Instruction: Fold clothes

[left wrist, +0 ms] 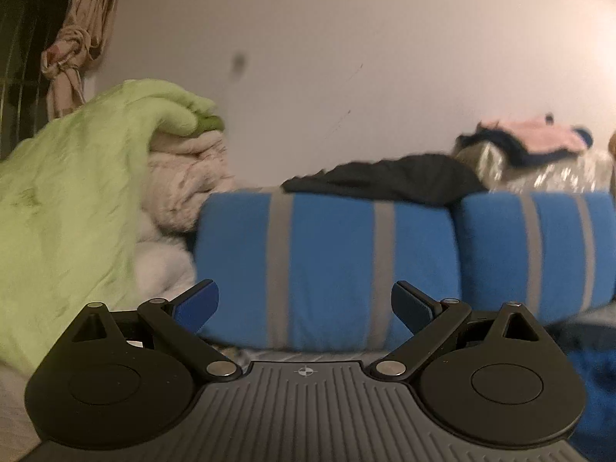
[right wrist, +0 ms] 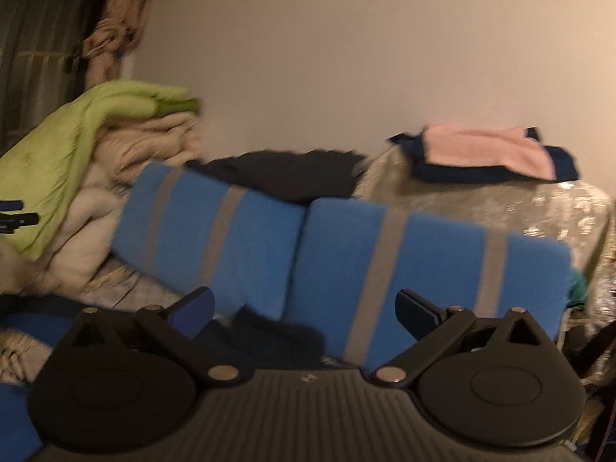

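Both grippers — left, right — gape wide, holding nothing, facing 2 blue striped cushions.

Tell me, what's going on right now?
Left hand-held gripper open, empty. Right hand-held gripper open, empty. Dark crumpled garment low before right one, untouched. Blue grey-striped cushions straight ahead.

Two blue cushions with grey stripes stand side by side along a plain wall. At nine o'clock a lime-green quilt drapes over cream blankets. At eleven o'clock hangs a knotted patterned curtain. At three o'clock sits a shiny plastic-wrapped bundle.
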`<state>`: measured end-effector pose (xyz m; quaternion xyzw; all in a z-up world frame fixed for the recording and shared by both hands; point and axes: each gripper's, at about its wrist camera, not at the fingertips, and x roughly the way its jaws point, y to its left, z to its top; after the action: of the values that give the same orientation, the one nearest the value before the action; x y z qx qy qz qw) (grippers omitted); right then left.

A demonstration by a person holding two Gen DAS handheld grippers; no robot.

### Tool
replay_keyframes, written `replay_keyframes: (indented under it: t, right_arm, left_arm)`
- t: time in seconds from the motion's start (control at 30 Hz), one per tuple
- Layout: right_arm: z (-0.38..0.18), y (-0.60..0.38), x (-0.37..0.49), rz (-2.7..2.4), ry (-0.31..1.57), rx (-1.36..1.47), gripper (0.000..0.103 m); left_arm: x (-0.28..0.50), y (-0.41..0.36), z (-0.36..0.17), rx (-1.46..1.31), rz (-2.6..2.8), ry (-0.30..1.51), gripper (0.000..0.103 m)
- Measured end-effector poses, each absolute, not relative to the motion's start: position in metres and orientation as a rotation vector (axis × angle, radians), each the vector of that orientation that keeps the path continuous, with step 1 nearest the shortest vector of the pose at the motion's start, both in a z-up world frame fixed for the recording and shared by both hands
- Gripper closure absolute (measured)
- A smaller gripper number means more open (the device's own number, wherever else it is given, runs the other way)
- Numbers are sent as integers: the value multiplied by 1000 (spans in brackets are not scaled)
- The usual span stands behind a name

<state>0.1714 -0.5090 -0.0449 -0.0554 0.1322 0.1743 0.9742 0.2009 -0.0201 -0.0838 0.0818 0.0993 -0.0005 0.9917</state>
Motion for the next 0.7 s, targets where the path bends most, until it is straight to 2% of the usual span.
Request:
replay_keyframes:
  t: [0.4,0.7]
  right_arm:
    - [-76,-434,169,497,185,-73,0]
    - [-95,-358,185,595,218,-108,0]
  left_arm:
    - [165,42,-117,156,207,237,4]
    - [141,92,-129,-38,319,270,4]
